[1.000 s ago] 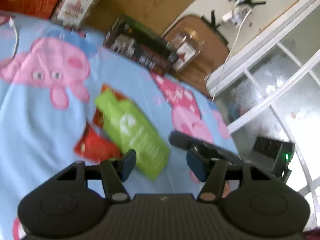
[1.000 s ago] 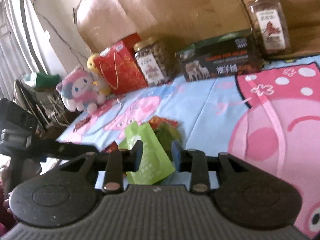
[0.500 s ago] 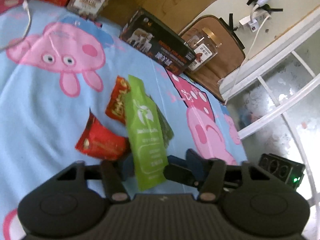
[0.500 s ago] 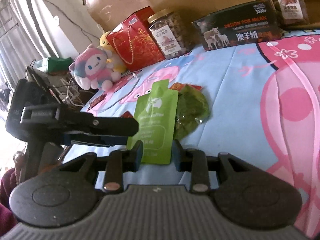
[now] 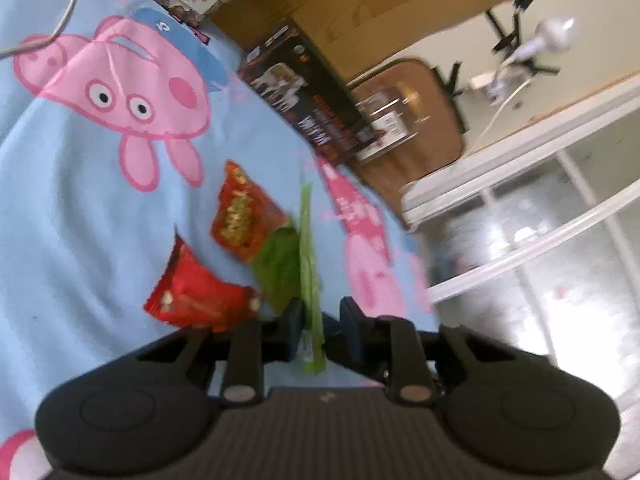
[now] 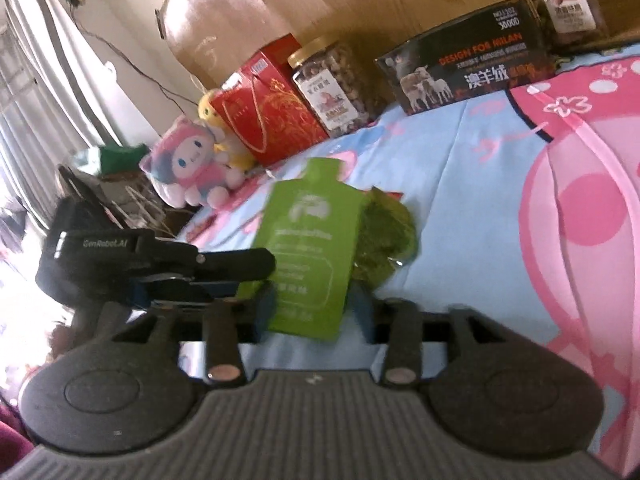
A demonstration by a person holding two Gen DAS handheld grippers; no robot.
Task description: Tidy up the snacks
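One blue sheet [image 5: 80, 240] printed with pink cartoon pigs carries everything. Along its far edge stand a black box [image 6: 468, 76] with sheep on it, a red gift bag [image 6: 272, 112], a clear jar of nuts [image 6: 332, 84] between the two, and a second jar [image 6: 560, 0] behind the box's other end. A pink plush toy [image 6: 192, 168] sits at the far left corner beside the bag.

Out in the middle of the sheet, the left gripper [image 5: 322, 318] comes in from the left side and pinches the lower part of the green pouch [image 6: 308, 240], which stands upright above the sheet, edge-on to the left wrist camera and face-on to the right one. The right gripper [image 6: 313, 306] has its fingers spread to either side of the pouch's bottom edge, with a gap showing on the right side, so it grips nothing.

Just behind the pouch a dark green packet [image 6: 384, 240] lies flat. Beside it, toward the left edge, lie an orange-red packet [image 5: 244, 216] and a red packet [image 5: 200, 300], near each other.
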